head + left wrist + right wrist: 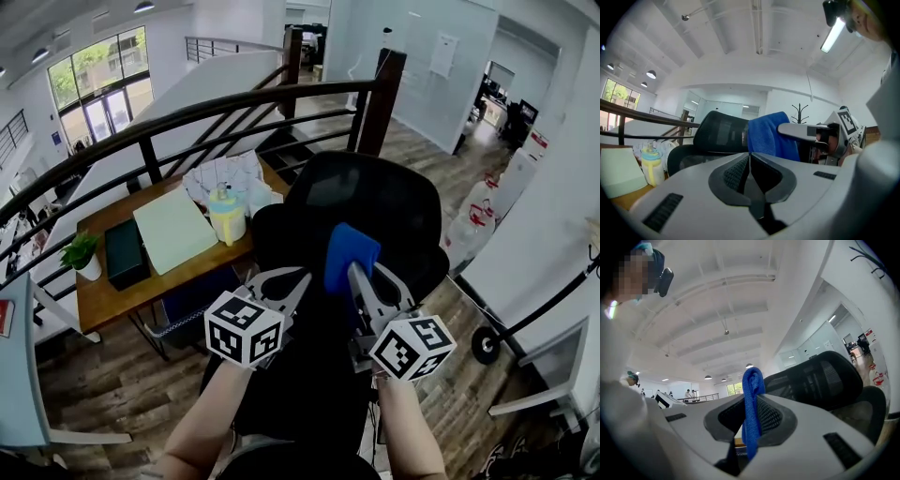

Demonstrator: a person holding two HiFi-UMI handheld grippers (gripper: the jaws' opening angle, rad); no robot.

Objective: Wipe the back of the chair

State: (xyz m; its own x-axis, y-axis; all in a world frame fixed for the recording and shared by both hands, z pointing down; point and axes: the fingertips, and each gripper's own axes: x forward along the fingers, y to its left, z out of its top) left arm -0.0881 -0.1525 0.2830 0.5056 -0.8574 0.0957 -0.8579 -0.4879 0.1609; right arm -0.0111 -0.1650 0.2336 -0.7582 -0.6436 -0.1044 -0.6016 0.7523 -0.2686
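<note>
The right gripper (364,279) pinches a folded blue terry cloth (349,253), whose soft pile stands above the jaws. At its 9 o'clock the left gripper (286,284) is closed on nothing. The curved black mesh chair back (370,197) lies at 12 o'clock, its lower edge hidden behind the cloth.

Office w/ desk (122,298), mesh chair (375,202), mezz. railing (187,117).

Left tool (292,279) has jaws pressed together; right tool (356,275) pinches a blue cloth (349,251).
</note>
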